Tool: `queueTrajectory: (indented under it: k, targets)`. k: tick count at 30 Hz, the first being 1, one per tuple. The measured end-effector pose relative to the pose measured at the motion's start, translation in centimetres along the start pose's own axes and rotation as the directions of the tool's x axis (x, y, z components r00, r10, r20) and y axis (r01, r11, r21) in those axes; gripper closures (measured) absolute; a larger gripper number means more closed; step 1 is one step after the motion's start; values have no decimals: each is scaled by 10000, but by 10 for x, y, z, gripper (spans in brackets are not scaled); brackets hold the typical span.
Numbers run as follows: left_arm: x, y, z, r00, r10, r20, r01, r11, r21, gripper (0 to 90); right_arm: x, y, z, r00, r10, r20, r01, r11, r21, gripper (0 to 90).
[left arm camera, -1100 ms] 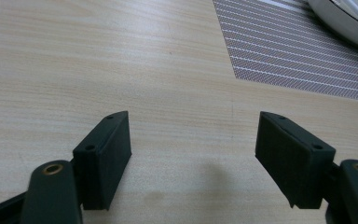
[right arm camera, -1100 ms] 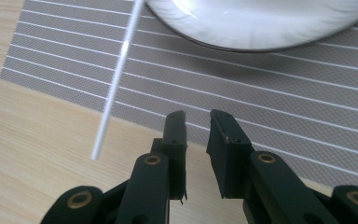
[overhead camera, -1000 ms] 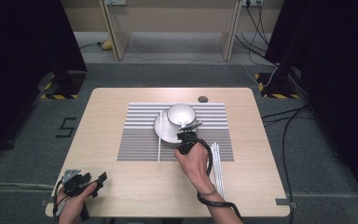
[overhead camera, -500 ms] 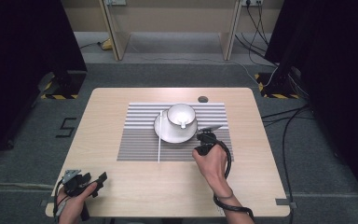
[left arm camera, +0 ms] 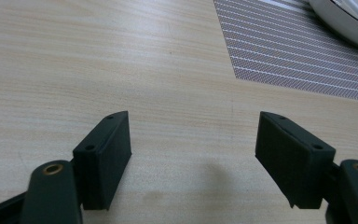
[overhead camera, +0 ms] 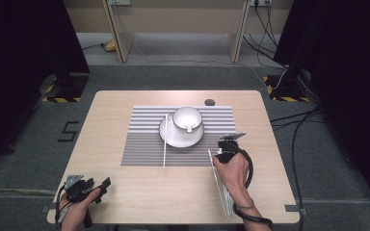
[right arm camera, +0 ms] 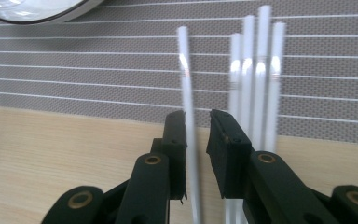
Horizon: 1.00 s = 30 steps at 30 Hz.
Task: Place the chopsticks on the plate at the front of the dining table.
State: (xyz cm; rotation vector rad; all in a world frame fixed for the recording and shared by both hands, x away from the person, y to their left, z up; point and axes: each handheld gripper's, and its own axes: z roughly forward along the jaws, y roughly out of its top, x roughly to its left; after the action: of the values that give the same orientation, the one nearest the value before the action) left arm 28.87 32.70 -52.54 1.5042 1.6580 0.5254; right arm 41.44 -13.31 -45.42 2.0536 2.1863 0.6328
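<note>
A white cup [overhead camera: 188, 118] stands on a white saucer [overhead camera: 178, 137] on a grey striped placemat [overhead camera: 144, 144]. One white stick [overhead camera: 165, 144] lies on the mat left of the saucer. Several more white sticks [overhead camera: 221, 187] lie in a bundle at the mat's near right corner. My right gripper [overhead camera: 229, 144] is low over their far ends. In the right gripper view its jaws [right arm camera: 196, 126] straddle one stick [right arm camera: 184, 60], apart from the others [right arm camera: 256, 70]; they have just closed a little, with a gap still beside the stick. My left gripper [overhead camera: 99, 185] rests open at the table's near left, nothing between its fingers [left arm camera: 193, 154].
A small dark round disc [overhead camera: 209, 102] sits on the table behind the mat. The wooden table [overhead camera: 111, 115] has bare room left of the mat and along its near edge. The saucer's rim [left arm camera: 349, 23] and the mat's corner [left arm camera: 284, 56] lie ahead of the left gripper.
My right hand has moved from beside the cup to the right and nearer, down to the bundle of sticks at the mat's corner. The left hand has stayed put.
</note>
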Motion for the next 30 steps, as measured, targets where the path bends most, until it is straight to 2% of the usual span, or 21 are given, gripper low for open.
queueTrajectory:
  k: [8,16,20,30]
  targets:
    - [0,0,0,10000,-4,-5,4,10000,-4,257,-20,1,-5,9992,290,261,-288,9996,-50,771]
    - [0,0,0,10000,14,-33,-14,10000,-1,256,-34,-5,0,9977,438,515,-455,9985,315,780]
    - [-1,0,0,10000,21,-48,-21,10000,-10,257,-38,-7,2,9973,429,598,-462,9974,557,784]
    - [-1,0,0,10000,-5,-22,5,10000,-20,256,-35,-7,8,9970,170,760,-243,9950,967,797]
